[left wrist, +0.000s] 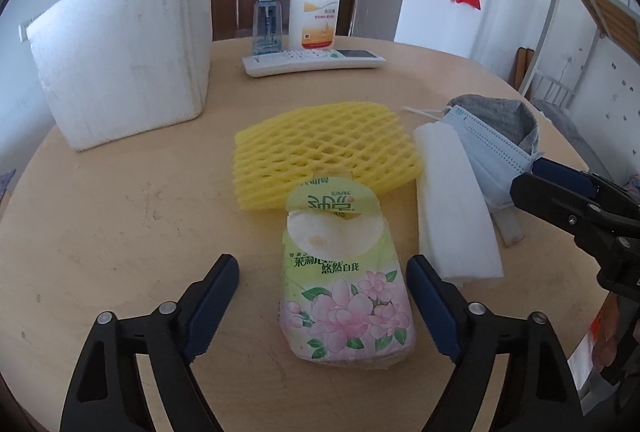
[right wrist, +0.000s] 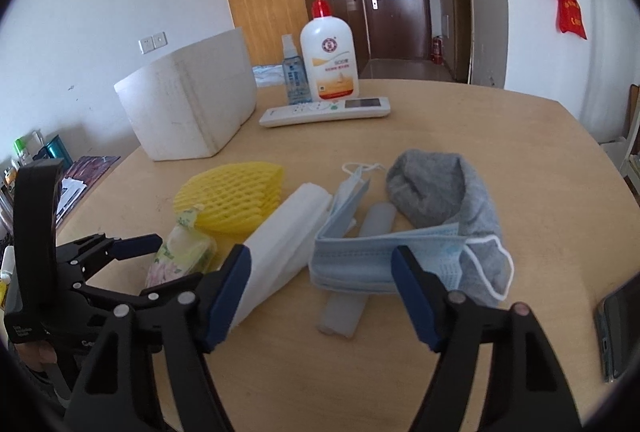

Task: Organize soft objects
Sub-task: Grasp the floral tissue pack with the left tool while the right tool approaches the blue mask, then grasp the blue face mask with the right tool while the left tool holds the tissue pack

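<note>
A tissue pack (left wrist: 344, 296) with pink flowers lies on the round wooden table (left wrist: 120, 232). My left gripper (left wrist: 320, 264) is open and straddles it; the right pad is close to its side and the left pad stands apart. My right gripper (right wrist: 320, 254) hangs open over a stack of blue face masks (right wrist: 356, 258), and nothing is gripped. Around the masks lie a folded white cloth (right wrist: 288, 244), a grey sock (right wrist: 440, 188), a yellow foam net (right wrist: 232, 196) and a translucent tube (right wrist: 344, 316), partly under the masks.
A white foam box (left wrist: 124, 56) stands at the back left. Behind the soft things are a remote (left wrist: 312, 60), a spray bottle (left wrist: 266, 24) and a lotion pump bottle (left wrist: 316, 0). A phone (right wrist: 620, 332) lies at the table's right edge.
</note>
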`<state>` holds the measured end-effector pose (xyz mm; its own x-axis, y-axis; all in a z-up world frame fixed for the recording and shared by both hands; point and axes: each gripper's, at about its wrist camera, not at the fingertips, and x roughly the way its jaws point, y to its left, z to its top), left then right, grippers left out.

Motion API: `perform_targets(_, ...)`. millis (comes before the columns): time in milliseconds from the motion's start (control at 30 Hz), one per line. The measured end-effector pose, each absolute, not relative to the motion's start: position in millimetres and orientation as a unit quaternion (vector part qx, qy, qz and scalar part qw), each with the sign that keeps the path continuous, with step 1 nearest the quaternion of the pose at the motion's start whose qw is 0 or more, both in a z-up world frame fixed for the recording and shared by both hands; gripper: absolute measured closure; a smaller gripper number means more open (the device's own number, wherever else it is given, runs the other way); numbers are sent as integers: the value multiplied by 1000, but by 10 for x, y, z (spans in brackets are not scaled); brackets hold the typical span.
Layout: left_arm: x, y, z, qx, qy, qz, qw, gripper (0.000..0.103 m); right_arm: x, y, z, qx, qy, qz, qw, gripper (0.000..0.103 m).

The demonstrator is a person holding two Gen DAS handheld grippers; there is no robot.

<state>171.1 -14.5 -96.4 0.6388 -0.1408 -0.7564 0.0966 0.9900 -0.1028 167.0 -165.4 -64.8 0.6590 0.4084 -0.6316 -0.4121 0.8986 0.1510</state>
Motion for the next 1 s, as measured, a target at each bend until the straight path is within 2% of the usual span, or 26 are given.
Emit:
perform_targets(67,1712,-150,-953,-27,419,-62,905,26,1661,-1672,-638,0,344,223,912,26)
perform_targets(133,1704,-161,-941,-23,419,-62,906,41,1653,-1689,-633,1,344,222,912,26)
perform_targets(267,1700,-167,-944,-15,417,-61,907,52,1643,-1703,-600,-1,340,222,914,26)
perform_targets(333,1698,-158,-941,-15,416,-60,907,65,1643,-1705,-588,-4,339,222,914,26)
perform_targets(367,1700,-155,-940,-14,416,-61,907,67,1642,-1701,-578,-7,337,221,915,26)
perform_targets(433,1694,-152,-946,-16,416,-71,906,78,1645,-1680,-567,-12,338,223,914,26)
perform_targets(700,1634,-140,-959,-24,406,-99,908,81,1741,-1530,-605,-40,350,218,910,27)
perform_targets(767,1611,-120,-938,-27,398,-107,911,81,1766,-1534,-650,-39,355,209,910,39)
perform_targets(833,1599,-120,-931,-23,393,-106,913,81,1785,-1537,-689,-43,362,195,910,47)
perform_targets(867,1591,-121,-934,-21,392,-109,913,81,1789,-1543,-706,-46,364,191,910,55)
perform_targets(933,1604,-120,-942,-21,392,-114,913,81,1805,-1557,-732,-50,369,185,909,60)
perform_targets(1000,1597,-119,-941,-20,389,-116,914,81,1827,-1555,-758,-52,371,177,910,69)
